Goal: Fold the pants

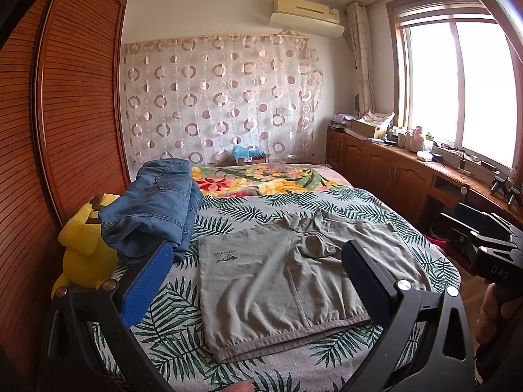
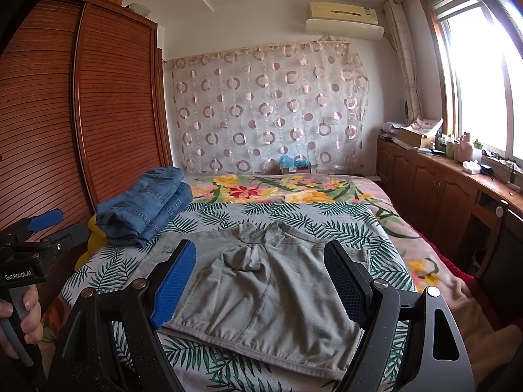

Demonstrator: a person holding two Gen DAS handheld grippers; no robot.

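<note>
Grey pants (image 1: 281,287) lie spread on the leaf-print bed cover, hem edge toward me, bunched at the far middle; they also show in the right wrist view (image 2: 268,297). My left gripper (image 1: 258,281) is open and empty, held above the pants' near part, its blue pads (image 1: 147,287) wide apart. My right gripper (image 2: 261,284) is open and empty, also above the near part of the pants. The right gripper's body shows at the right edge of the left view (image 1: 483,248); the left gripper's body shows at the left of the right view (image 2: 36,241).
Folded blue jeans (image 1: 157,209) lie at the bed's left on a yellow plush toy (image 1: 85,248). A wooden wardrobe (image 1: 65,104) stands left of the bed (image 1: 359,202). A cluttered low cabinet (image 1: 408,170) runs under the window at right.
</note>
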